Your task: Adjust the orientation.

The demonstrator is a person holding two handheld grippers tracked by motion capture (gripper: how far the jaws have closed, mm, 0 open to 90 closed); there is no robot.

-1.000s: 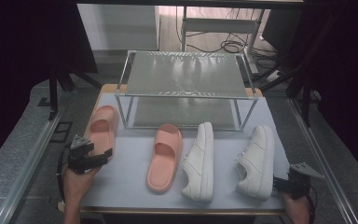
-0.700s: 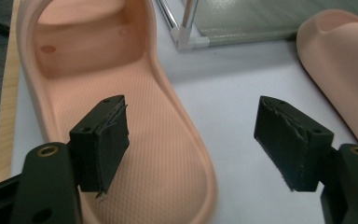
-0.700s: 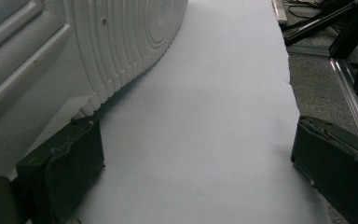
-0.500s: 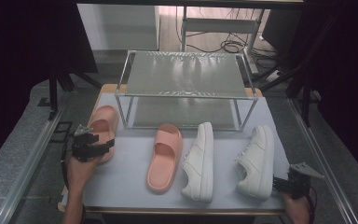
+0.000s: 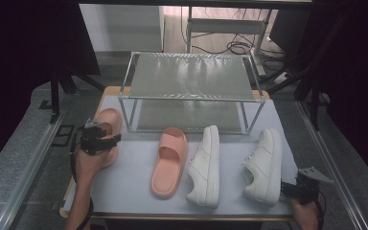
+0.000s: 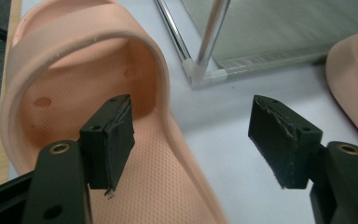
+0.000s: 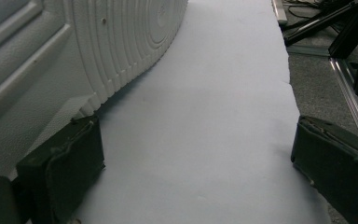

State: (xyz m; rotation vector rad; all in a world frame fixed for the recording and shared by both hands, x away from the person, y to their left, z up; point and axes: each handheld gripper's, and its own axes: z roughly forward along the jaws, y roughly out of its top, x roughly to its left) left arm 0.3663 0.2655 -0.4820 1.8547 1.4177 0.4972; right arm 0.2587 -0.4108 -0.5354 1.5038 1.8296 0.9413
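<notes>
Shoe-sorting barely begun: the left gripper, jaws spread wide, straddles the inner wall of a pink slide lying at the table's left edge, one jaw inside the footbed, nothing pinched yet. Its mate and two white sneakers lie on the mat before the two-tier rack (both shelves bare). The right gripper, also spread, rests beside the far-right sneaker's heel. All four shoes seemingly remain unshelved.

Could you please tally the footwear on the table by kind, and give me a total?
Pink slides: 2, one by the left gripper and one in the middle.
White sneakers: 2, one beside the middle slide and one near the right gripper.
Total: 4.
</notes>
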